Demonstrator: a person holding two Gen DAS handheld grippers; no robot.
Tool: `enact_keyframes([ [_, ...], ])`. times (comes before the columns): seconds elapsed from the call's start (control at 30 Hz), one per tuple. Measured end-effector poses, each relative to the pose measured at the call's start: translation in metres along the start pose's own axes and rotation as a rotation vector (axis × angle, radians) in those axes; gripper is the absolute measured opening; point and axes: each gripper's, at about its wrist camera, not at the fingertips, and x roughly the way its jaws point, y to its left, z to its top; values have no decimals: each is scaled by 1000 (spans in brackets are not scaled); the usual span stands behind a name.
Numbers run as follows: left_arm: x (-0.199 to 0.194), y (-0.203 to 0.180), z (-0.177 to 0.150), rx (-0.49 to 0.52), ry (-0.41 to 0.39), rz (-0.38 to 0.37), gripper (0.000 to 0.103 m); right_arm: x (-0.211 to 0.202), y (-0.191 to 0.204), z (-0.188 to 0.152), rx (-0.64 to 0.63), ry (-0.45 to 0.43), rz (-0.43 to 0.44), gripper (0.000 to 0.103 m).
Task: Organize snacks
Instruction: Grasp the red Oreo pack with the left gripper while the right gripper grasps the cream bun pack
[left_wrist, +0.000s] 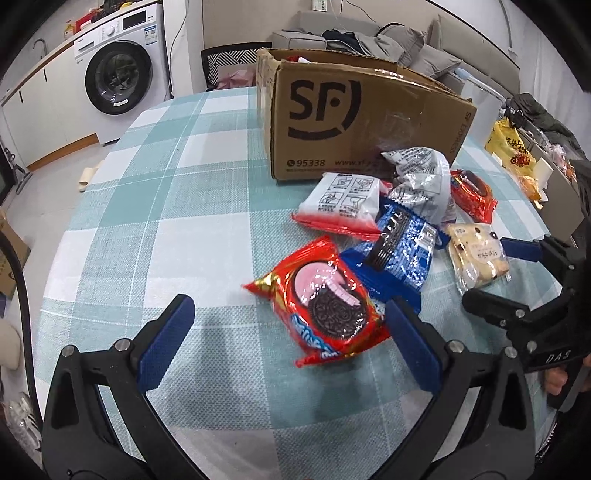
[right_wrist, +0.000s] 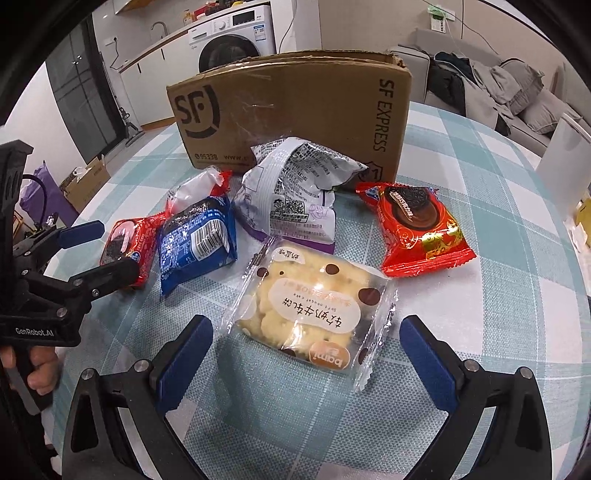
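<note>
Several snack packs lie on the checked tablecloth in front of an SF cardboard box (left_wrist: 362, 122) (right_wrist: 295, 114). My left gripper (left_wrist: 291, 317) is open, its jaws on either side of a red Oreo pack (left_wrist: 325, 306) (right_wrist: 127, 247). My right gripper (right_wrist: 306, 336) is open around the near end of a clear cracker pack (right_wrist: 314, 302) (left_wrist: 476, 254). Between them lie a blue pack (left_wrist: 399, 251) (right_wrist: 197, 242), a white-and-red pack (left_wrist: 343, 203), a silver-purple bag (right_wrist: 291, 192) (left_wrist: 421, 181) and a second red Oreo pack (right_wrist: 421, 229) (left_wrist: 472, 194).
The table (left_wrist: 166, 206) is round with edges to the left and near side. A washing machine (left_wrist: 118, 70) and cabinets stand behind left, a sofa (right_wrist: 498, 85) with clothes behind right. A yellow bag (left_wrist: 509, 147) sits at the far right.
</note>
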Motion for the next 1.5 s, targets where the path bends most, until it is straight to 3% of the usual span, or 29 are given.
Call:
enact_keyframes([
  [0.43, -2, 5, -2, -20, -5, 8, 101, 1, -5, 6, 66, -19, 5, 103],
  [0.97, -7, -4, -7, 10, -33, -119, 49, 4, 6, 3, 2, -3, -57, 102],
  [1.33, -9, 2, -6, -3, -48, -144, 41, 4, 5, 2, 15, -15, -67, 102],
  [1.5, -10, 1, -8, 1, -54, -147, 40, 3, 9, 0, 0, -16, -88, 97],
])
